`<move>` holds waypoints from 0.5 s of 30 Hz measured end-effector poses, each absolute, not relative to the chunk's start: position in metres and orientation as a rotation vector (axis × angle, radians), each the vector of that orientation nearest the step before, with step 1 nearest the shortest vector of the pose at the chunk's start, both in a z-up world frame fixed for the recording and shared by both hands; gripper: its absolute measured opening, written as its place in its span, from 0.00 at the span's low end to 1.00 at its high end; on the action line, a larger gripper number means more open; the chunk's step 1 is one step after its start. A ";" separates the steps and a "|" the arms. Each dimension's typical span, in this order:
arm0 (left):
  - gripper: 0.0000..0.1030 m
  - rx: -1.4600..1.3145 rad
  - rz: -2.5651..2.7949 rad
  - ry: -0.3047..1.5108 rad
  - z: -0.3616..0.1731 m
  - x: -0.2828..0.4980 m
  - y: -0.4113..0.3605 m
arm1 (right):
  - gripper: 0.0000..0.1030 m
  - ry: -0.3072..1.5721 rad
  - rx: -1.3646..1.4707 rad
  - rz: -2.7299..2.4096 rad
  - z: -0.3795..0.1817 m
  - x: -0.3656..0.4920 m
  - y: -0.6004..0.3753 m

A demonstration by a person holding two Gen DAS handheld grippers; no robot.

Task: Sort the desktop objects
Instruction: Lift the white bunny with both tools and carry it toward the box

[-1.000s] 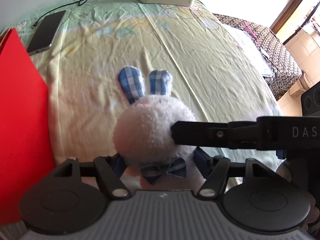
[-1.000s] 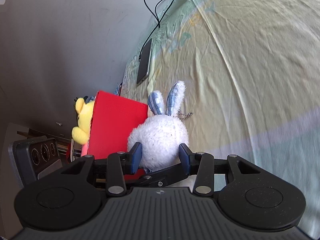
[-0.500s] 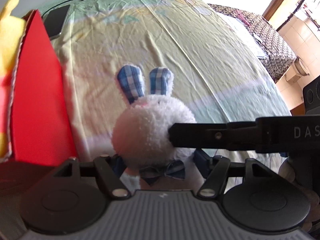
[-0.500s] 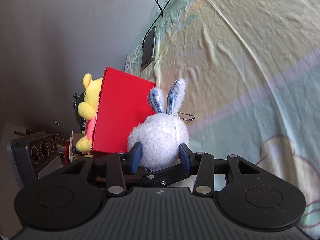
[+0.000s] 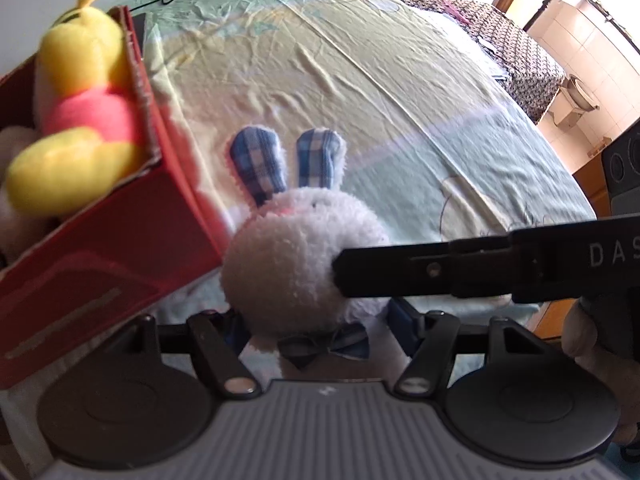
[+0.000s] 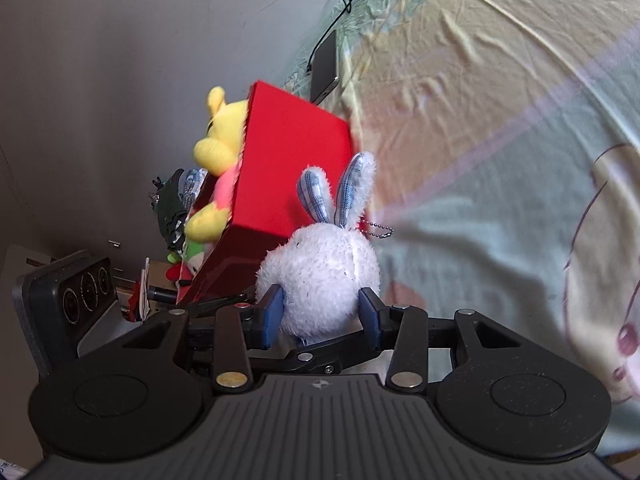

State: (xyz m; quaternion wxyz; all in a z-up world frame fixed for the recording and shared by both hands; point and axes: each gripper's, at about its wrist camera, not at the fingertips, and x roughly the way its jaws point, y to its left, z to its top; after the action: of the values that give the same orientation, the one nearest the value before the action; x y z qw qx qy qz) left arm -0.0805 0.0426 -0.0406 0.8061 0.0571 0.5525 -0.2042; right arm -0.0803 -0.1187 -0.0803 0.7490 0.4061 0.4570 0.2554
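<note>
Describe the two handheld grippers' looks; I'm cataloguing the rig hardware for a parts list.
Both are alike: the left gripper and right gripper each have a ribbed grey body, two round black discs, black linkage arms with silver rivets and blue finger pads. The right gripper's black finger bears white letters "DAS" in the left view. No cables or sleeves show.

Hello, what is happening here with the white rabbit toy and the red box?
A person is sorting toys with two hand-held grippers. Both the left gripper and the right gripper are closed on a white plush rabbit, holding it beside a red box above the bedsheet. A yellow plush bear already lies in the box. The rabbit is not in it yet.
</note>
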 end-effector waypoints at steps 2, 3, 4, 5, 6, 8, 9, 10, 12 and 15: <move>0.66 0.134 -0.443 1.175 -0.036 -0.087 0.052 | 0.43 0.989 0.886 0.565 -0.076 -0.086 -0.110; 0.66 0.137 -0.447 1.170 -0.034 -0.090 0.056 | 0.43 0.983 0.883 0.569 -0.073 -0.089 -0.105; 0.66 0.140 -0.450 1.166 -0.031 -0.093 0.060 | 0.43 0.977 0.883 0.572 -0.071 -0.092 -0.101; 0.66 0.142 -0.453 1.161 -0.029 -0.096 0.064 | 0.43 0.971 0.884 0.576 -0.069 -0.094 -0.097; 0.66 0.145 -0.455 1.156 -0.026 -0.099 0.068 | 0.43 0.965 0.884 0.580 -0.067 -0.097 -0.093; 0.66 0.155 -0.456 1.144 -0.022 -0.105 0.076 | 0.43 0.955 0.885 0.589 -0.064 -0.101 -0.085; 0.66 0.161 -0.455 1.138 -0.020 -0.107 0.079 | 0.43 0.951 0.887 0.594 -0.063 -0.103 -0.080; 0.65 0.166 -0.453 1.134 -0.018 -0.110 0.083 | 0.43 0.949 0.886 0.599 -0.062 -0.104 -0.076; 0.65 0.174 -0.451 1.129 -0.014 -0.114 0.092 | 0.43 0.950 0.880 0.611 -0.058 -0.106 -0.065; 0.65 0.176 -0.448 1.121 -0.008 -0.122 0.106 | 0.43 0.950 0.872 0.638 -0.053 -0.107 -0.051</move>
State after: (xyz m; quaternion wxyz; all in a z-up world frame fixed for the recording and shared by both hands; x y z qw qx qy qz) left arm -0.1218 0.1059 -0.0081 0.8197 0.0826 0.5264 -0.2102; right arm -0.1073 -0.0514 -0.0531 0.7523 0.3993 0.4351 0.2922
